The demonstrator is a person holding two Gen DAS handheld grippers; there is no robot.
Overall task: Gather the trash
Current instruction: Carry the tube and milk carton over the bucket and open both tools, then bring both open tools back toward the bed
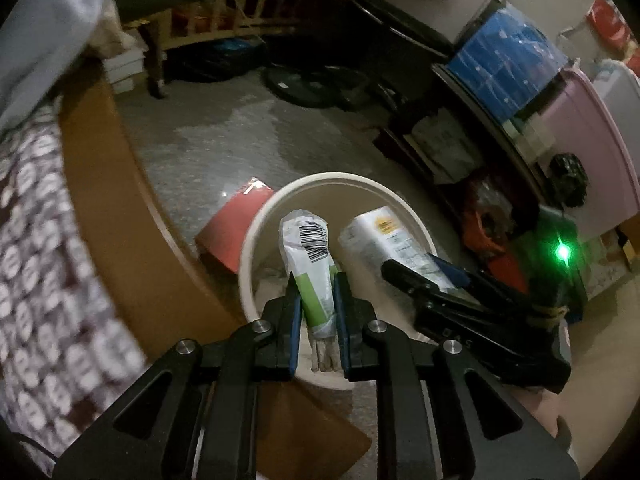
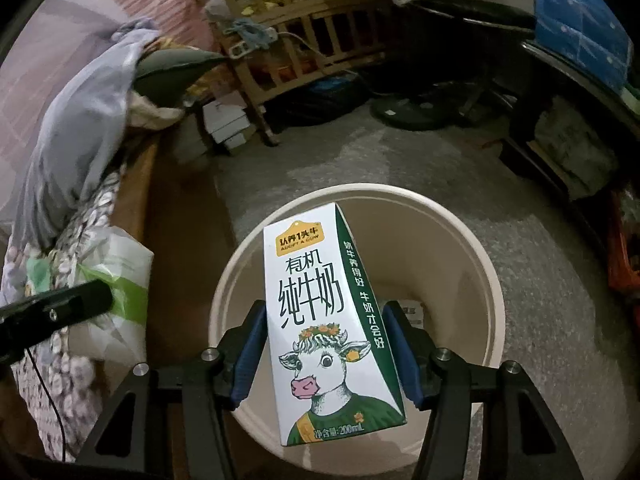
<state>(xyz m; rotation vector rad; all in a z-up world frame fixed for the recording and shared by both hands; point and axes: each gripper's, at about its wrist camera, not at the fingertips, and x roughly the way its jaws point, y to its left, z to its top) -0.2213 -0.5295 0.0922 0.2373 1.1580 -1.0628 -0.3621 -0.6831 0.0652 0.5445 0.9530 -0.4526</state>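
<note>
A crumpled white and green wrapper [image 1: 314, 264] with a barcode hangs lengthwise over the open cream bin [image 1: 256, 240], its twisted end nearest the camera. A white milk carton [image 2: 324, 320] with a cartoon cow, black lettering and a dark green side stands tilted above the same bin [image 2: 472, 240], near its middle. Inside the bin lies a scrap of printed paper [image 2: 412, 312] against the right wall.

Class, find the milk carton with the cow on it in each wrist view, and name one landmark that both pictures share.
Left wrist view: the milk carton is right of centre, over the bin, held by the right gripper that comes in from the right.
Right wrist view: it fills the lower centre, cow side up, between the blue fingers.
Shared landmark: the round cream bin below it.
</note>
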